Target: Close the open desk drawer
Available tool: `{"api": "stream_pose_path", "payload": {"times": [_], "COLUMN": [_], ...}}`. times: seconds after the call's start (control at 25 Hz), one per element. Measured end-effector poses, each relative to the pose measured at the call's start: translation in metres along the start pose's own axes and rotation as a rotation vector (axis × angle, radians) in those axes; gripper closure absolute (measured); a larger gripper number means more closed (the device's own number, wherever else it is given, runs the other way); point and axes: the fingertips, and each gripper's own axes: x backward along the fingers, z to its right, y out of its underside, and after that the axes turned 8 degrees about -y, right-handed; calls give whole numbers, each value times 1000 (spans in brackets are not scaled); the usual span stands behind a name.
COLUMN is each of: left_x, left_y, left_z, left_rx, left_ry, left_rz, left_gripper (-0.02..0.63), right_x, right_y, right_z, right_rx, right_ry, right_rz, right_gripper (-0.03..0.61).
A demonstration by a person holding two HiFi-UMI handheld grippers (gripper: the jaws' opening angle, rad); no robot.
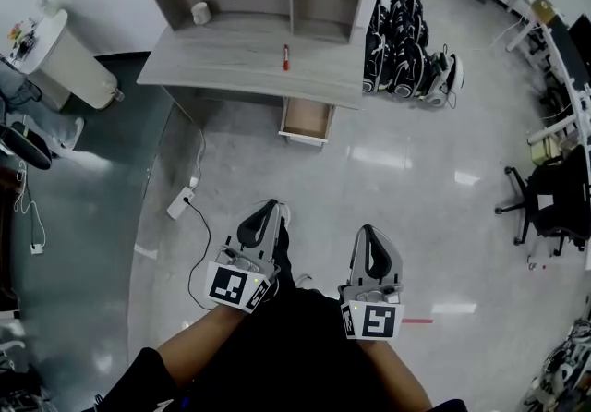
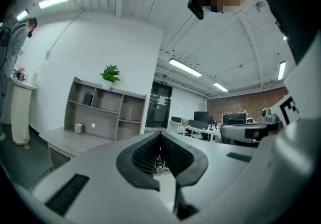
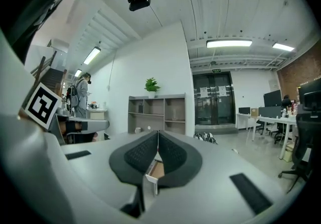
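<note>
The drawer (image 1: 306, 120) stands pulled out under the desk (image 1: 249, 64), upper centre — well apart from the left gripper (image 1: 261, 213) and right gripper (image 1: 372, 241), both closed, empty, lower centre.

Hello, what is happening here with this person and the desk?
A person stands on the floor, away from the desk, with a gripper in each hand. The left gripper and the right gripper are both shut and hold nothing. The drawer under the desk top is pulled out, and nothing touches it yet.
</note>
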Motion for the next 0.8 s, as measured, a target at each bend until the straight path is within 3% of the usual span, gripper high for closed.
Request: {"api": "stream_pose_path", "payload": {"times": [0.36, 0.6, 0.8], "left_x": [-83, -121, -145], "left_y": [-3, -5, -1], "left_z": [-68, -122, -157], "left_rx": [53, -3, 32], "left_ry": [-23, -41, -53], "left_rz": [-21, -25, -47], "left_gripper": [600, 600, 600], "right_x": [-110, -177, -222], "right_y": [2, 1, 9], "right_z": [9, 1, 10], "right_rx": [-16, 16, -6], "right_ry": [-48, -75, -70], "right_rz": [-58, -104, -143], "right_gripper": [561, 561, 561]}}
